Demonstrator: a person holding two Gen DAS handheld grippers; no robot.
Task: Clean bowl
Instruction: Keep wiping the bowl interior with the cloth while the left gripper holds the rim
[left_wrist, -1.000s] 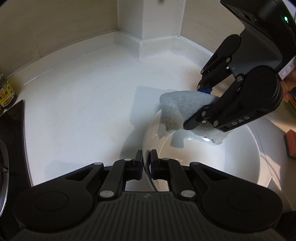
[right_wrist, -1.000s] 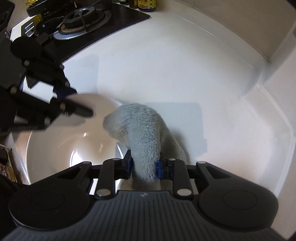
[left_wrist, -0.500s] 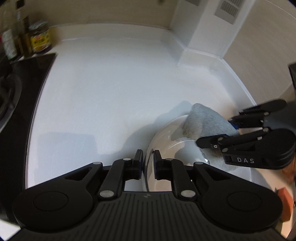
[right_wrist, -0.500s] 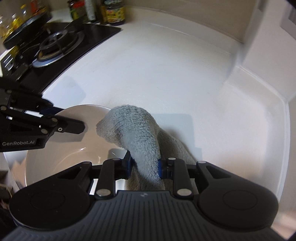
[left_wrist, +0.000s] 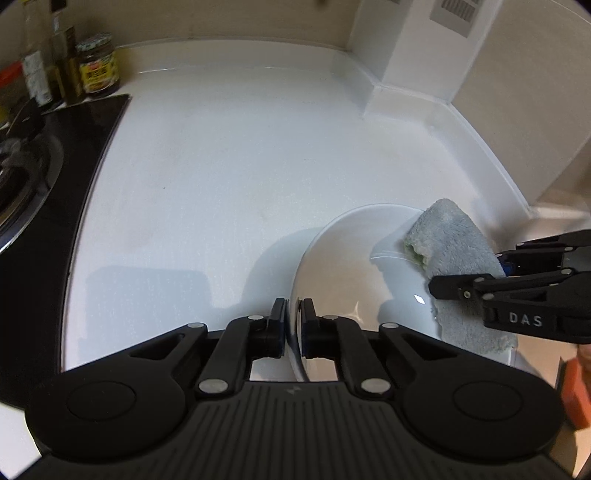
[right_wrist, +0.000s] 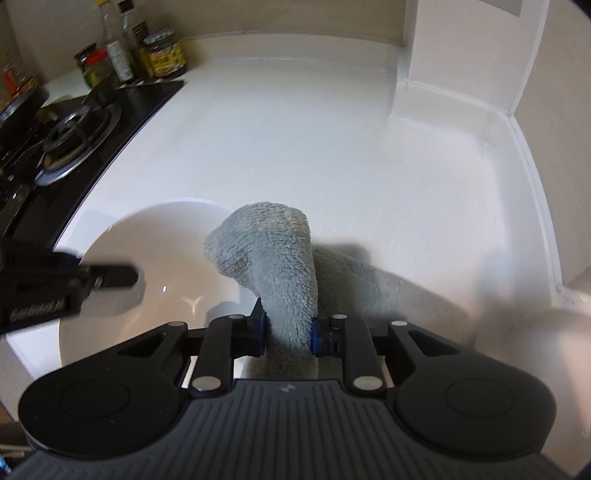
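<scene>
A white bowl (left_wrist: 351, 266) sits tilted on the white counter. My left gripper (left_wrist: 293, 325) has the bowl's near rim between its pads, and its jaws are closing on it. A grey fluffy cloth (left_wrist: 450, 240) drapes over the bowl's right rim. In the right wrist view the cloth (right_wrist: 273, 251) rises from my right gripper (right_wrist: 286, 328), whose jaws are closing on it, and its folded tip hangs over the bowl (right_wrist: 155, 258). The left gripper's finger (right_wrist: 110, 277) reaches in from the left edge of that view.
A black gas hob (right_wrist: 70, 125) borders the counter on the left. Jars and bottles (right_wrist: 162, 55) stand at the back left corner. A white wall column (left_wrist: 406, 74) juts out at the back right. Something orange (left_wrist: 576, 391) lies at the right edge.
Both wrists have rolled, so the counter looks turned. The cloth has slid from over the bowl's middle to its right rim. The left jaws loosened around the rim, then closed again.
</scene>
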